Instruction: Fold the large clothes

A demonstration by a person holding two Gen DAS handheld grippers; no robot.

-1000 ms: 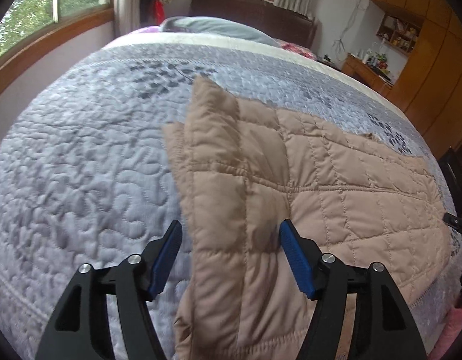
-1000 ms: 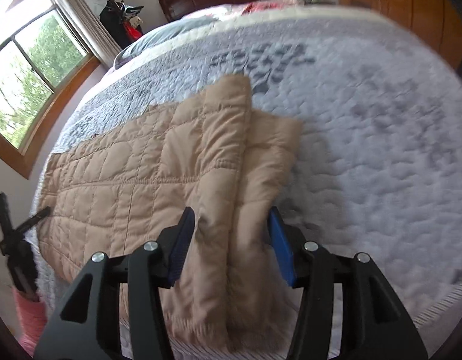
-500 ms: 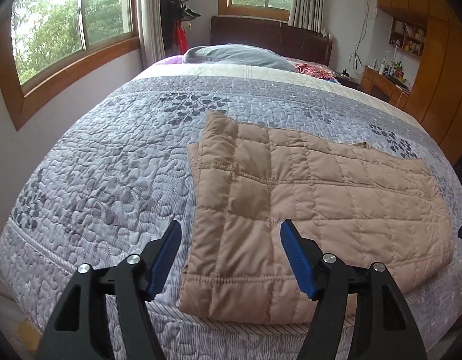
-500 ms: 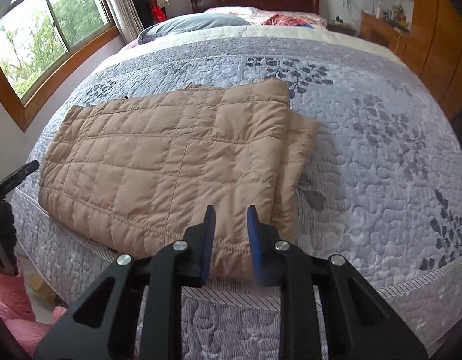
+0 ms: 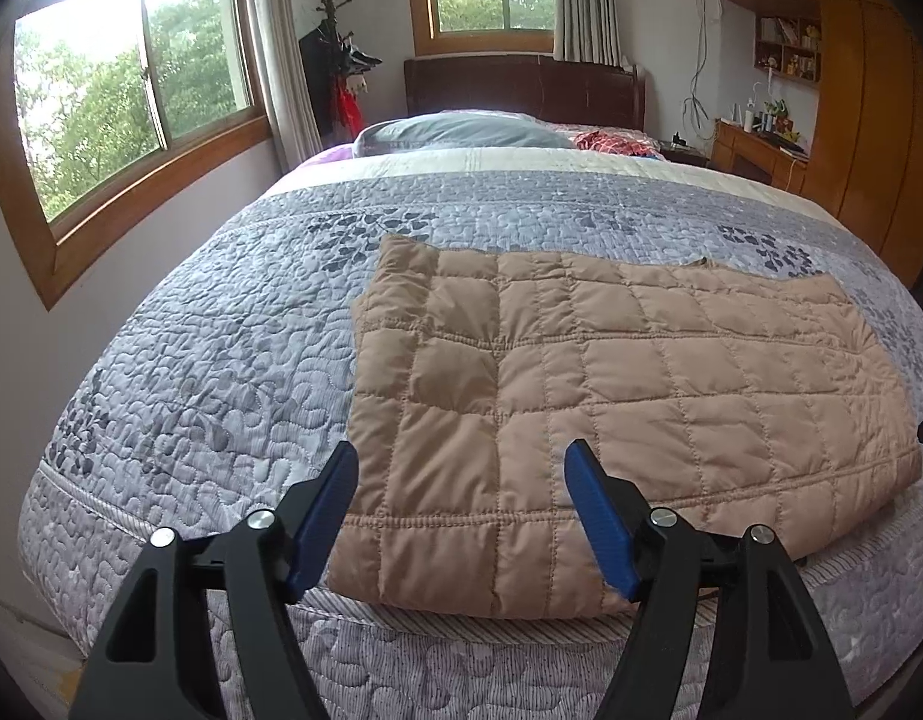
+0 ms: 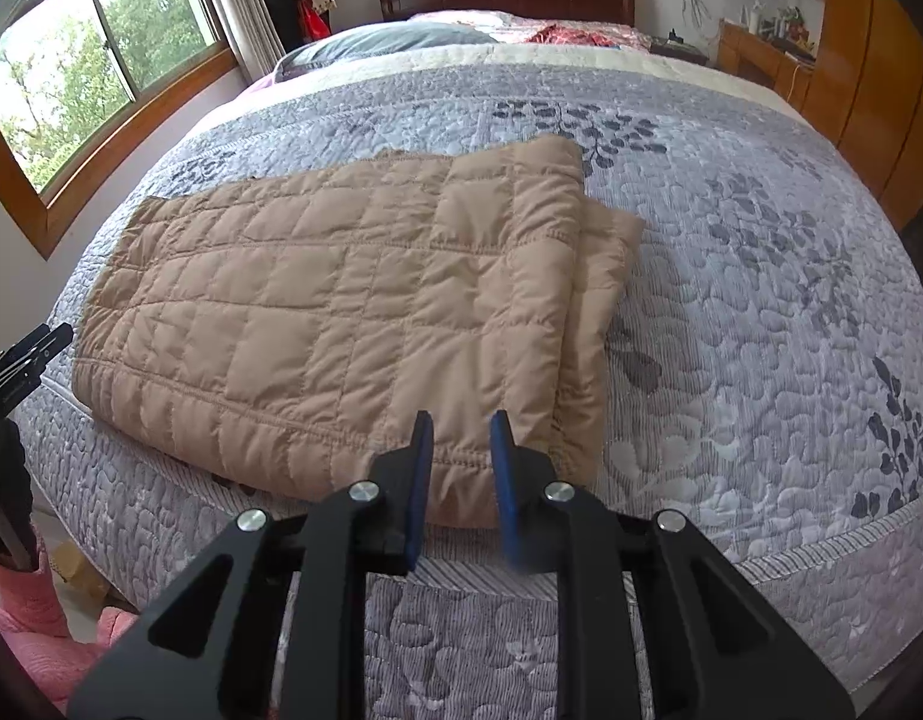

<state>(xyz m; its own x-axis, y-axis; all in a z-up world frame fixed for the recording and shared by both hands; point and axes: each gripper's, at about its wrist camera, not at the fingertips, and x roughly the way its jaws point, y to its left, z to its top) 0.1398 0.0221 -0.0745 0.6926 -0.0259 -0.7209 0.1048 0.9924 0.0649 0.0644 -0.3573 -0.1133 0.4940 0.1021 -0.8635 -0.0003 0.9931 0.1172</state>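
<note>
1. Nearest to the left wrist camera, the left gripper (image 5: 461,468) hung above the foot of the bed with its blue fingers (image 5: 599,525) spread wide and opening further; nothing was pinched between them.
2. Nearest to the right wrist camera, the right gripper (image 6: 461,429) hung over the same edge of the bed, its fingers (image 6: 418,480) drawn close with a narrow gap left, and nothing was caught in that gap.
3. Just beyond both grippers lay the tan quilted jacket (image 5: 611,384), folded into a long flat block along the foot of the bed (image 5: 221,360); its near hem (image 6: 317,450) sat right at the mattress edge.
4. From the right wrist view, a narrower folded layer (image 6: 605,276) stuck out from under the jacket's right end, resting on the bedspread.
5. At the far left of the right wrist view, the tip of the left gripper showed beside the jacket's left end, above something pink (image 6: 35,612) near the floor.
6. Farther on, the grey quilted bedspread (image 6: 761,300) with dark leaf prints ran up to a cream band.
7. Beyond that sat a grey pillow (image 5: 461,132) and a red patterned cloth (image 5: 611,141) against the dark wooden headboard (image 5: 521,90).
8. Farthest back stood windows (image 5: 131,108) on the left, a coat stand (image 5: 335,60) in the corner, and wooden cabinets (image 5: 863,120) on the right.
</note>
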